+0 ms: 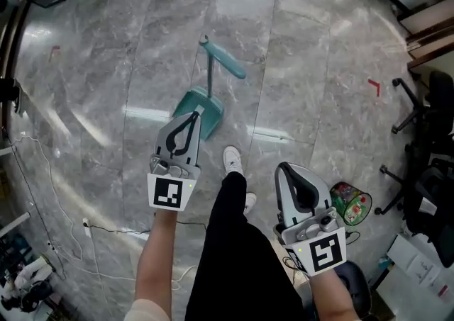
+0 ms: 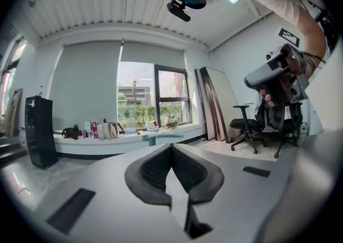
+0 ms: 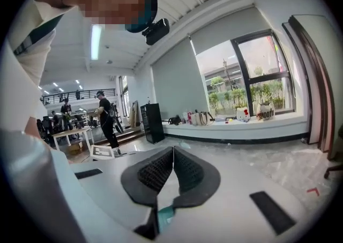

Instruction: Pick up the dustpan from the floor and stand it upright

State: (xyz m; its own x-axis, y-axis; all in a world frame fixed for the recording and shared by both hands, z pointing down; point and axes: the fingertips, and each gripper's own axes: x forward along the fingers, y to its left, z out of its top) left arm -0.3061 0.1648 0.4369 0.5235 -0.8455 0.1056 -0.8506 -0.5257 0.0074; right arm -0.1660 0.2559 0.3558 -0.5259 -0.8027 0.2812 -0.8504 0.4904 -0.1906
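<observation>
As I stand on the grey marble floor, the teal dustpan sits on it at twelve o'clock from my white shoe. Its long handle runs on toward twelve o'clock to a crosswise grip; from above I cannot tell whether it stands or lies. My left gripper hangs in the air at seven o'clock of the pan, its tip overlapping the pan's near edge in the head view. Its black fingers are shut tip to tip on nothing. My right gripper, at four o'clock of the shoe, likewise has its fingers closed and empty. Black office chairs crowd the floor at three o'clock.
</observation>
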